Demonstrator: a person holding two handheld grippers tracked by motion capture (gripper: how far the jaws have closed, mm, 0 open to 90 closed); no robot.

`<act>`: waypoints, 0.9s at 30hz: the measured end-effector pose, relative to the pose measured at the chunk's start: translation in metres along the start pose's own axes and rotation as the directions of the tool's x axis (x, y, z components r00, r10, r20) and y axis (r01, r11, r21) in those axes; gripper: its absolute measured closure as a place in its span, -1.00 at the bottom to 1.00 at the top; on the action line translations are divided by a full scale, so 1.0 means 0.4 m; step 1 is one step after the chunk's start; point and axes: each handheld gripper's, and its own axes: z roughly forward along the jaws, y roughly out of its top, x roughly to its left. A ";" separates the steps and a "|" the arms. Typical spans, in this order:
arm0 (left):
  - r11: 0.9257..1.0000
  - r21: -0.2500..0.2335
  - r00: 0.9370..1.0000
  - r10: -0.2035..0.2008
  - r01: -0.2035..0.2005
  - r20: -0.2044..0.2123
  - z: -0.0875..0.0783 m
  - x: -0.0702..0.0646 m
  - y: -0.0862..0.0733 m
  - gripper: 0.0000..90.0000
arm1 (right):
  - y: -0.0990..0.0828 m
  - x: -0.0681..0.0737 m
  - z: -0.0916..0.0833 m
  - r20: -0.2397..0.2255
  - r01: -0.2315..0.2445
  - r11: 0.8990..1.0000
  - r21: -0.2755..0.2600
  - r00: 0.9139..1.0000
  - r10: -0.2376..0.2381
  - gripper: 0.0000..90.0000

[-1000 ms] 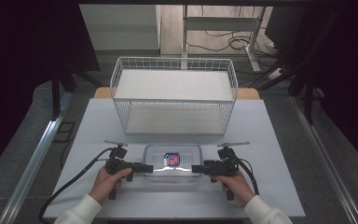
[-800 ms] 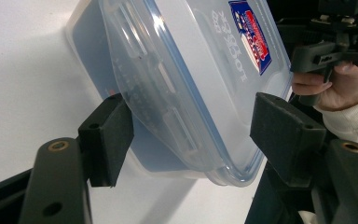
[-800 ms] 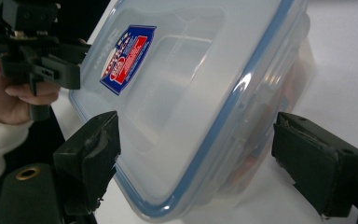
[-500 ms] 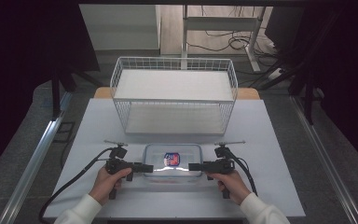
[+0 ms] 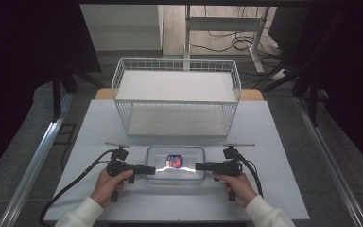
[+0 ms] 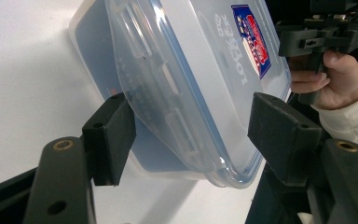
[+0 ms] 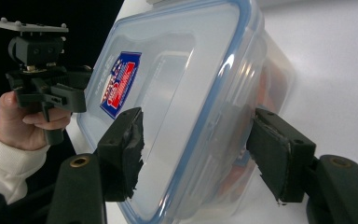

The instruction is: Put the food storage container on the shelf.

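A clear plastic container (image 5: 175, 163) with a blue-sealed lid and a red and blue label lies flat on the white table (image 5: 274, 142), between my two grippers. My left gripper (image 5: 151, 169) is at its left end. In the left gripper view its jaws (image 6: 196, 123) span that end of the container (image 6: 191, 60), one pad by the base and one over the lid edge. My right gripper (image 5: 199, 166) is at the right end. Its jaws (image 7: 200, 144) have just been closing, with the container (image 7: 182, 70) between the pads.
A white wire basket (image 5: 177, 101) stands empty on the table behind the container. Each gripper view shows the other hand and its gripper (image 6: 321, 32) (image 7: 42, 70) at the container's far end. Black cables trail off the table's front edge.
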 end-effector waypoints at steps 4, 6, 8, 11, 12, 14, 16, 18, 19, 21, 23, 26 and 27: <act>1.000 -0.016 1.000 -0.007 0.007 0.013 -0.004 0.002 -0.002 -0.24 | -0.004 -0.006 -0.006 -0.024 -0.015 1.000 -0.006 1.000 0.015 -0.10; 0.999 -0.031 0.999 -0.023 0.024 0.027 -0.011 0.008 -0.003 -0.16 | -0.007 -0.008 -0.011 -0.035 -0.012 1.000 -0.014 0.999 0.012 -0.04; 0.998 -0.043 0.999 -0.033 0.034 0.036 -0.018 0.011 -0.004 -0.08 | -0.008 -0.006 -0.016 -0.043 -0.005 1.000 -0.022 0.999 0.004 0.03; 0.999 -0.042 0.999 -0.028 0.029 0.035 -0.021 0.010 -0.004 -0.05 | -0.012 0.004 -0.018 -0.033 0.013 1.000 -0.022 0.999 -0.014 0.03; 0.999 -0.045 0.999 -0.026 0.028 0.033 -0.021 0.008 -0.006 -0.04 | -0.014 0.008 -0.020 -0.027 0.021 0.999 -0.026 0.999 -0.022 0.04; 0.999 -0.048 0.999 -0.022 0.023 0.033 -0.024 0.005 -0.007 -0.02 | -0.015 0.010 -0.022 -0.028 0.014 1.000 -0.027 1.000 -0.014 0.07; 0.998 -0.058 0.999 -0.018 0.020 0.034 -0.030 0.003 -0.009 0.04 | -0.017 0.013 -0.025 -0.025 0.023 0.999 -0.042 0.999 -0.024 0.10; 0.998 -0.062 1.000 -0.011 0.013 0.028 -0.034 -0.003 -0.010 0.09 | -0.017 0.018 -0.028 -0.021 0.036 0.998 -0.052 0.999 -0.037 0.12; 0.998 -0.062 1.000 -0.011 0.013 0.028 -0.034 -0.003 -0.010 0.09 | -0.017 0.018 -0.028 -0.021 0.036 0.998 -0.052 0.999 -0.037 0.12; 0.998 -0.059 1.000 -0.007 0.008 0.022 -0.034 -0.005 -0.011 0.09 | -0.020 0.023 -0.030 -0.015 0.046 0.997 -0.055 0.999 -0.047 0.13; 0.998 -0.060 1.000 -0.006 0.007 0.018 -0.035 -0.007 -0.012 0.10 | -0.020 0.025 -0.030 -0.013 0.047 0.997 -0.056 0.999 -0.048 0.13; 0.998 -0.068 1.000 -0.003 0.004 0.013 -0.037 -0.010 -0.011 0.14 | -0.017 0.029 -0.035 -0.017 0.050 0.997 -0.056 0.999 -0.051 0.18; 0.997 -0.070 1.000 -0.006 0.007 0.011 -0.037 -0.012 -0.011 0.14 | -0.017 0.029 -0.036 -0.015 0.053 0.997 -0.057 0.998 -0.054 0.18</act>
